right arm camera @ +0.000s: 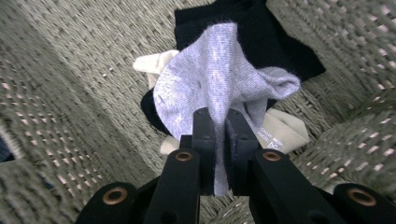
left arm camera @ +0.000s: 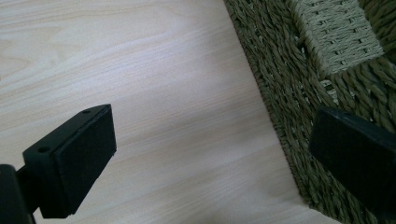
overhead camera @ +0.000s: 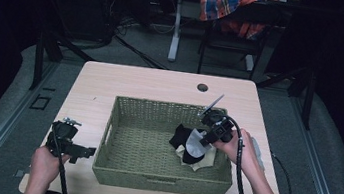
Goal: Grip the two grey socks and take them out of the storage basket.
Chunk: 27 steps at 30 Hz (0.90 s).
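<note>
The right tongs [right arm camera: 220,140] pinch a grey sock [right arm camera: 219,79] over the woven basket [overhead camera: 115,167]; the left tongs [left arm camera: 205,158] gape empty beside it on the pale wooden surface [overhead camera: 127,78]. Behind, a dim room, perhaps a plaid cloth [overhead camera: 222,5] on a chair

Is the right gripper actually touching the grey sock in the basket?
Touching. In the right gripper view, the right gripper has its jaws closed on a fold of the grey sock, cloth pinched between the pads.
</note>
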Available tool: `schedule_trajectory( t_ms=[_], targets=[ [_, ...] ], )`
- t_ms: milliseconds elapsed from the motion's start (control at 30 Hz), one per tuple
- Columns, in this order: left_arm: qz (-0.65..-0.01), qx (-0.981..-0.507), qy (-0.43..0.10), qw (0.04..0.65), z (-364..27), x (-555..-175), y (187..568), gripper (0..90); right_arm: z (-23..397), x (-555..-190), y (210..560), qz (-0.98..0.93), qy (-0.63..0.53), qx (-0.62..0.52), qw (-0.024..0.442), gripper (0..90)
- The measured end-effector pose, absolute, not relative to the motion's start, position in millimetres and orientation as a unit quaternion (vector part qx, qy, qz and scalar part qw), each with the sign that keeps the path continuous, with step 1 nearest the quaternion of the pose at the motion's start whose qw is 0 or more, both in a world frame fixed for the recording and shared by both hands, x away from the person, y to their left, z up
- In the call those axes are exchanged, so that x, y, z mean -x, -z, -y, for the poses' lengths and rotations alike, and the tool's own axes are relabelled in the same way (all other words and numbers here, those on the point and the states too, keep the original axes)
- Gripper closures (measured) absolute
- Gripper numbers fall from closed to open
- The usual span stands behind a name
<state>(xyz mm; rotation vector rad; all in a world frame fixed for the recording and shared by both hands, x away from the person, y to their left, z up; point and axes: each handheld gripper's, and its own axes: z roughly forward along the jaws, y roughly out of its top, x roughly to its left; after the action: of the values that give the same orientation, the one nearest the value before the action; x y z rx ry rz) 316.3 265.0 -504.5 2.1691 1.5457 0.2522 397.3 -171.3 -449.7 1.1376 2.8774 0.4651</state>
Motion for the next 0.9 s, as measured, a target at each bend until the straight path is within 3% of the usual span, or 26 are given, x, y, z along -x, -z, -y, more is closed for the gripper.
schedule_trajectory(
  t_ms=[900],
  targets=[
    [-0.563,-0.789,-0.092,0.230,-264.7,-316.2,504.4,1.1,195.8,-376.3,386.0,-0.900,-0.224,-0.371,0.045,84.6]
  ],
)
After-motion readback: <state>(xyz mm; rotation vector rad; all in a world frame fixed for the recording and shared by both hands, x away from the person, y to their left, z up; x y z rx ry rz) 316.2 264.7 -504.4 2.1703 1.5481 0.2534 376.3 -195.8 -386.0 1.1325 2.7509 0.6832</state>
